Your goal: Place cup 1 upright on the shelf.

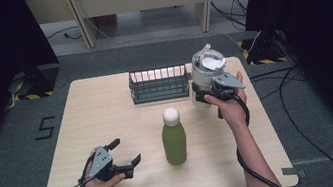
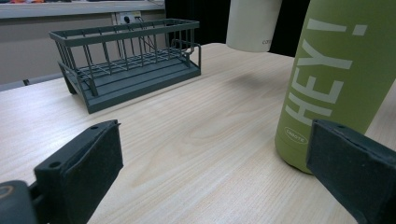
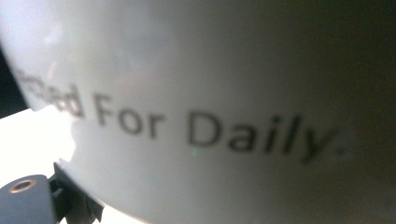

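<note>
A white tumbler (image 1: 204, 75) with a clear lid and printed lettering is held at the table's back right, with my right gripper (image 1: 204, 96) shut on its lower body. In the left gripper view the tumbler (image 2: 252, 23) hangs off the tabletop with a faint shadow under it. Close up in the right gripper view, the tumbler's wall (image 3: 210, 116) reads "For Daily". A green bottle (image 1: 174, 140) with a white cap stands upright mid-table. My left gripper (image 1: 127, 150) rests open at the front left, nothing between its jaws; the bottle (image 2: 331, 79) stands just past its right jaw.
A dark wire rack (image 1: 158, 84) stands at the back middle of the wooden table (image 1: 107, 113), just left of the tumbler; the rack (image 2: 126, 70) holds nothing. Cables lie on the floor to the right, beyond the table.
</note>
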Tool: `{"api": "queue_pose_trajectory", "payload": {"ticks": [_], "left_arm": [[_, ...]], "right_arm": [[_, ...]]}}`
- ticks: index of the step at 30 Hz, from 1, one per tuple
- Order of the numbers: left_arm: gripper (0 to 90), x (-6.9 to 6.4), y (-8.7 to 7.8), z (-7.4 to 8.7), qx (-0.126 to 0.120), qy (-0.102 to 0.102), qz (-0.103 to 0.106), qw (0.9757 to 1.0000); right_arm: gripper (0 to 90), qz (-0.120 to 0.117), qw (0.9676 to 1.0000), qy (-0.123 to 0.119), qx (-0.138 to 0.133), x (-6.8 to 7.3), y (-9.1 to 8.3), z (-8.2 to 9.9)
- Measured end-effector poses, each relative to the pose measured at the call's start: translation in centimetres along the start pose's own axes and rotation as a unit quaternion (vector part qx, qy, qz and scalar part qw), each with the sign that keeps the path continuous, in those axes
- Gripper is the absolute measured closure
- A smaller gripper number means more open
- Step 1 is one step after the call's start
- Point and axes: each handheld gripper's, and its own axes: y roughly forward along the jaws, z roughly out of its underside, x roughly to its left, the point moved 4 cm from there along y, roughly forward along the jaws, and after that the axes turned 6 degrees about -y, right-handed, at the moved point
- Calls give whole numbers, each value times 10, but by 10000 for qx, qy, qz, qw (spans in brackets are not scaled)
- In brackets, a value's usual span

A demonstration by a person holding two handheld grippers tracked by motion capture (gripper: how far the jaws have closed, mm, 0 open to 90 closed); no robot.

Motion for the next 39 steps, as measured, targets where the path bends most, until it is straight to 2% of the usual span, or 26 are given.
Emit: {"api": "queue_pose_trajectory", "payload": {"ticks": [18,29,39], "left_arm": [[37,0,-1,1,1,-51,-66,10000],[40,1,-1,2,1,-61,-94,9999],[43,2,-2,2,-1,-71,-104,9999]], "right_arm": [[93,-68,9999,-27,-116,2,16,-18],[93,-50,9999,-28,-97,0,22,-21],[93,-55,9999,-68,-137,0,28,-30]]}}
